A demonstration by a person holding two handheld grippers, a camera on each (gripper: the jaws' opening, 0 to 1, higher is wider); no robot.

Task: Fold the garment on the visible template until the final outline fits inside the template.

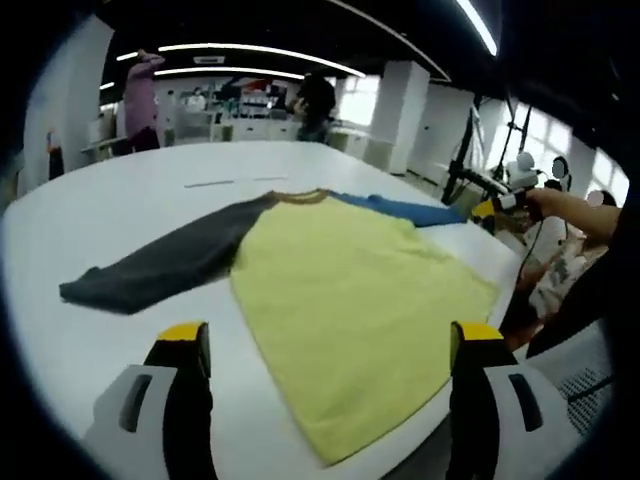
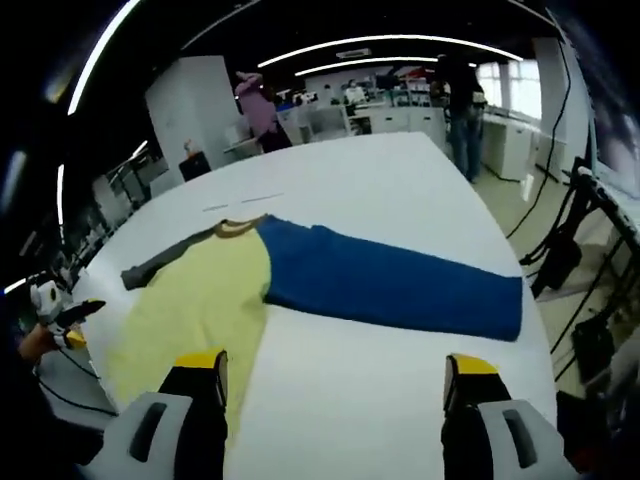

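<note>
The worktop (image 1: 110, 210) lies bare and white beyond the shirt (image 1: 350, 290) — nothing stands between the collar and the far edge but two faint thin marks (image 2: 245, 202). Bare surface also lies beside the grey sleeve (image 1: 160, 265) and in front of the blue sleeve (image 2: 390, 280). Off the edge by the blue sleeve, black stands and cables (image 2: 570, 240) crowd the floor — two people (image 2: 460, 100) stand well beyond the far end.

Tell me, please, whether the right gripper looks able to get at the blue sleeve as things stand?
Probably yes. The blue sleeve lies flat on the white table just ahead of the right gripper, whose fingers stand open, and nothing lies between them.
</note>
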